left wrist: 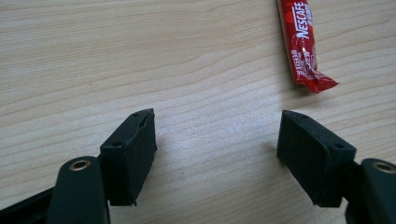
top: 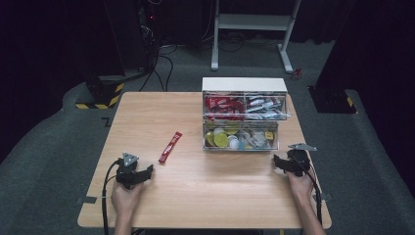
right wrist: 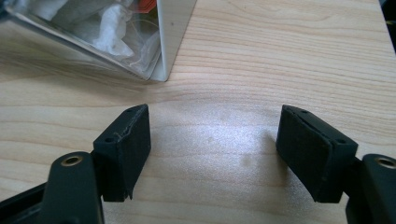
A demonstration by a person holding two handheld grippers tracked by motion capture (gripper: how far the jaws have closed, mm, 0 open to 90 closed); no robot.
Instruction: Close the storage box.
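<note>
Resting low over the wooden table (top: 195, 196), the left gripper (left wrist: 217, 154) gapes wide and empty, a red Nescafe stick (left wrist: 301, 44) lying ahead to its right; the right gripper (right wrist: 212, 149), equally wide and empty, has the clear drawer box (top: 242, 120) just ahead-left.

White "NESCAFE" lettering on the red stick sachet (left wrist: 303, 44), smaller print beneath too small to read

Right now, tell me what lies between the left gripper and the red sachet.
Nothing: bare wood. In the left gripper view, the open left gripper faces only tabletop before the sachet.
</note>
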